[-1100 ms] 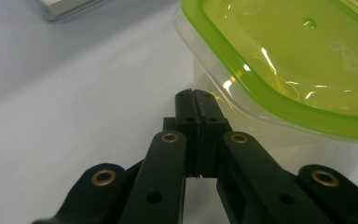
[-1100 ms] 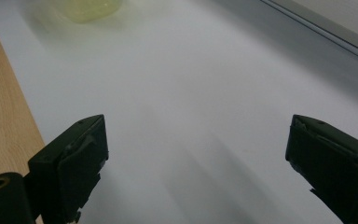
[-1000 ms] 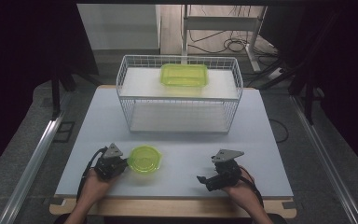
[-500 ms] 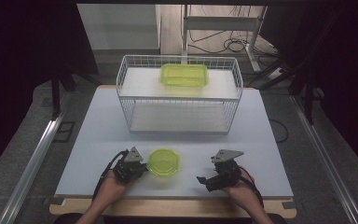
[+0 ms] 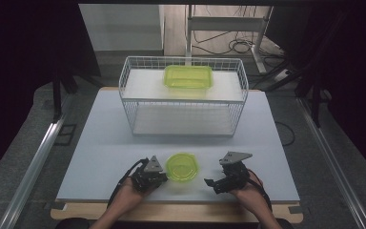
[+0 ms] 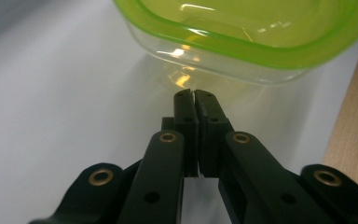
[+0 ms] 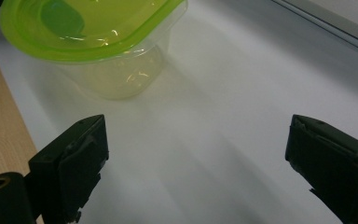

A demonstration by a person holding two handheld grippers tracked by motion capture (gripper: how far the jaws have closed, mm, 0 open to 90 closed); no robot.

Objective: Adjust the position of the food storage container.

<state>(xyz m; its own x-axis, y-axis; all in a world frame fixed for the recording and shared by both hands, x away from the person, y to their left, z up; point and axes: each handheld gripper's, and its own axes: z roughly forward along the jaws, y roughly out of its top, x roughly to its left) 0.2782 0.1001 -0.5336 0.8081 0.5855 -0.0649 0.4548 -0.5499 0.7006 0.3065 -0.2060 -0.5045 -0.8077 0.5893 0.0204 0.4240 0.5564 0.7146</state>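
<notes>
While the tub (image 5: 182, 166) sits on the near edge of the table (image 5: 100, 143), between my two grippers, I judge it light and easy to skid: clear thin plastic walls under a lime-green lid, with nothing inside that I can make out. It is squat and round-cornered, wider at the lid than at the base, and the glossy walls would give little grip. The lid's rim stands out past the walls, so I would take hold there, one pad over and one under the lip, or straddle the body just below it. Squeezed too hard, the thin wall may flex or the lid may pop.

My left gripper (image 5: 151, 175) lies just beside the tub with its jaws clenched together on nothing, tips pointing at the wall below the rim; I cannot tell whether they touch it. My right gripper (image 5: 224, 179) rests near the tub's other side, jaws spread wide with bare table between them.

Farther out, the tabletop is smooth, matt and white with a wooden front edge (image 5: 171, 212). At the far side stands a white wire basket (image 5: 134, 110), open-meshed and box-shaped, with a second, rectangular green-lidded tub (image 5: 188, 77) inside on its upper level.
</notes>
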